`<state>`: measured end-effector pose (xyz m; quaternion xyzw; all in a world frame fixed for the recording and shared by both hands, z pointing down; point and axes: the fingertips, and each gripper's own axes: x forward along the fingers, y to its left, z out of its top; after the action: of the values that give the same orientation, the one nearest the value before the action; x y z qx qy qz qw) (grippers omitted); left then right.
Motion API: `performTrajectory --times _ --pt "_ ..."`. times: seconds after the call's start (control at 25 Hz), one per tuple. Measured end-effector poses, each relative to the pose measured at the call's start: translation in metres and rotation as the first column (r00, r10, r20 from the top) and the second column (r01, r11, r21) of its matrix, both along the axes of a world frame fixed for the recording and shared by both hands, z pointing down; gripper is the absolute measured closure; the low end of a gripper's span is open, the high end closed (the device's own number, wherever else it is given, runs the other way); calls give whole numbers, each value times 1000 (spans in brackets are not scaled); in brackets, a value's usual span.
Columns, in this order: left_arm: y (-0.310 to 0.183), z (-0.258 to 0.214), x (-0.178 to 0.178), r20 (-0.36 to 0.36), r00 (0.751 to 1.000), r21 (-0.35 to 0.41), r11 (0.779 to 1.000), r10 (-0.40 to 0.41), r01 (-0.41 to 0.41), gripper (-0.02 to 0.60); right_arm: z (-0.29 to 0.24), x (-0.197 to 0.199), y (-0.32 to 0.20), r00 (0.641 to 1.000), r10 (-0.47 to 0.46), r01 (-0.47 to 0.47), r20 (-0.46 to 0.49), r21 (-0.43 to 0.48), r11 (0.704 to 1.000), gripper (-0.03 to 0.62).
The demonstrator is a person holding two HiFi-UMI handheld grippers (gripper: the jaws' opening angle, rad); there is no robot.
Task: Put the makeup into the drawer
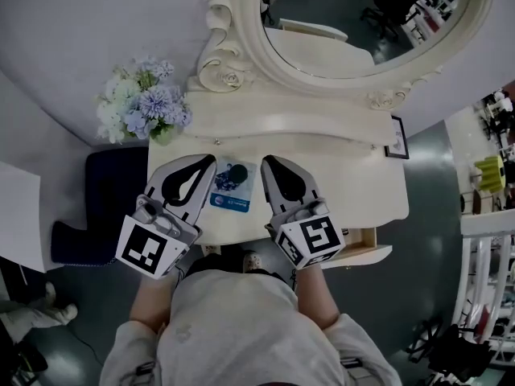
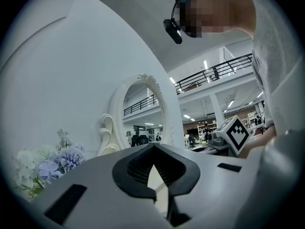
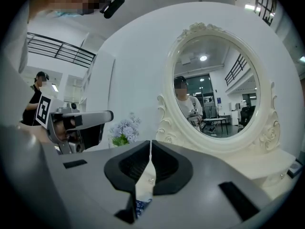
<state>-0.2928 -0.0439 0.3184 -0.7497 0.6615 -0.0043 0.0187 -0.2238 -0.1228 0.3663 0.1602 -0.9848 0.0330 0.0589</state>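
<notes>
So, makeup packet (image 1: 232, 190): flat blue-and-white sachet with something small and dark on its top end, lying on the cream dressing table (image 1: 346, 175) right in front of the person.
Where it sat vs the grippers: dead between them. The left gripper (image 1: 208, 167) ran along its left edge and the right gripper (image 1: 269, 166) along its right edge, with both sets of tips about level with the packet's far end.
Long axis: looked like it ran away from the person toward the mirror (image 1: 362, 22), slightly tilted, so more or less parallel to both grippers. Neither one was lined up to straddle it.
Left gripper fingers: clenched tip to tip, nothing in them. Its own view just showed table through the gap lower down.
Right gripper fingers: also closed with only a hairline slit, nothing held. A bit of blue print from the packet (image 3: 140, 206) peeked through low between the jaws, so the packet was below and slightly ahead of it.
Which one was nearer: honestly a tie. In the head view the left one overlapped the packet's edge, and I couldn't tell real contact from being above it.
Drawer (image 1: 364, 252): partly pulled out under the front right corner, well off to the right of the packet.
My guess: the right gripper made more sense for the pick since the drawer was on its side, but it'd have to open up and shift left over the packet first.
</notes>
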Motion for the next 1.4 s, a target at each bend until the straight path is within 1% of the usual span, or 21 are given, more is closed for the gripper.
performTrajectory --times 0.08,0.24,0.52,0.64,0.84,0.96,1.16,1.2,1.24,1.28,1.4 --pt "-2 6 -3 -3 1000 -18 1000 23 -23 570 14 -6 -2 999 9 -10 -43 -23 1000 569" --pt "-8 13 -7 -11 998 -27 997 67 -67 571 50 -17 -8 990 19 -30 -137 -82 996 569" --pt "-16 27 -13 -26 991 -54 990 132 -133 571 104 -29 -15 968 20 -70 -251 -193 979 569" --pt "-18 34 -15 -39 987 -66 986 153 -155 570 129 -30 -16 956 18 -94 -294 -244 965 569" --pt "-21 45 -20 -59 983 -87 980 175 -180 571 169 -26 -15 938 20 -143 -345 -336 931 568" --pt "-23 50 -23 -67 981 -97 977 183 -189 571 185 -24 -12 926 10 -157 -378 -360 920 568" --pt "-24 57 -28 -77 979 -107 975 188 -196 571 207 -25 -12 903 1 -179 -429 -374 910 563" --pt "-24 59 -29 -78 979 -108 975 188 -196 569 211 -26 -12 898 0 -185 -439 -377 908 549" --pt "-24 60 -30 -80 979 -109 975 188 -196 570 215 -27 -12 893 -1 -191 -450 -379 905 500" --pt "-24 61 -31 -81 979 -110 975 187 -195 571 220 -28 -12 887 -2 -196 -461 -382 903 467" --pt "-24 64 -34 -85 980 -118 974 182 -192 571 234 -31 -11 867 -11 -209 -498 -384 900 444"
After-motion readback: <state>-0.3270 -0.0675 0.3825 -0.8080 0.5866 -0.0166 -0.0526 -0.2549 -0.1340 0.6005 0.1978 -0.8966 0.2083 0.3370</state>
